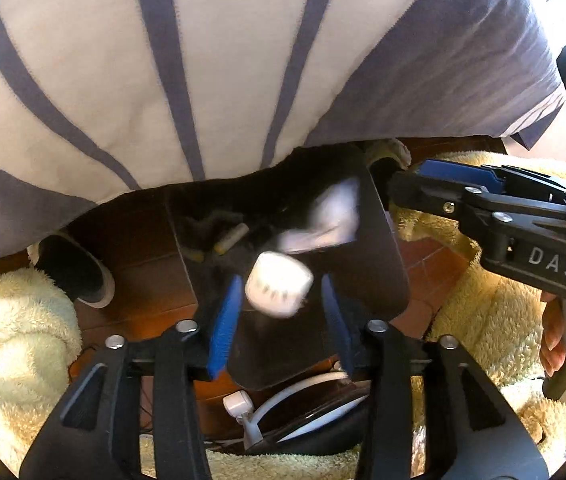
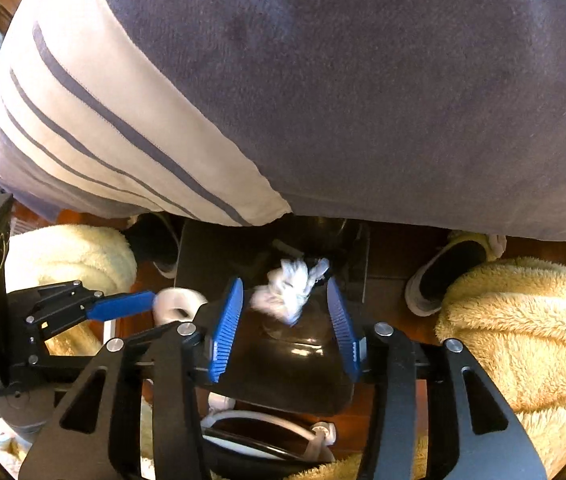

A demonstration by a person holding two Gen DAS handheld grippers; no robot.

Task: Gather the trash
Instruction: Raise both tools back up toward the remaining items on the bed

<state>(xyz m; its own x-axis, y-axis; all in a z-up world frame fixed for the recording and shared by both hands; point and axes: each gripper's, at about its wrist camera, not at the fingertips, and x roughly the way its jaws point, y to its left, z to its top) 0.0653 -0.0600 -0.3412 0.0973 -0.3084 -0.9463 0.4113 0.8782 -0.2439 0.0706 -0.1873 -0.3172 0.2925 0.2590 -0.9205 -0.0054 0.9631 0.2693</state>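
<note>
1. Reddish-brown floor tiles [image 1: 151, 276] run under everything, with a fluffy cream rug [image 1: 15, 344] bunched at both sides of a black bin [image 1: 383, 264] that stands open in the middle.
2. Above the bin hangs the person's purple-and-cream striped garment [image 1: 131, 80], and a dark slipper [image 1: 79, 276] stands on the tiles to either side of the bin.
3. The left gripper [image 1: 279, 308] points down over the bin's mouth; its blue pads stand apart, clear of a white paper cup [image 1: 279, 290] that is blurred between them, touching neither.
4. The right gripper [image 2: 285, 320] also points down over the bin, jaws parted, with a crumpled white tissue [image 2: 287, 292] blurred between the pads and not pinched by them.
5. Inside the bin, behind the cup, lie a yellowish cigarette butt [image 1: 231, 238] and the white tissue.
6. Below the bin, nearer the camera, a white-framed object [image 1: 283, 412] rests on the floor; what it is cannot be told.
</note>
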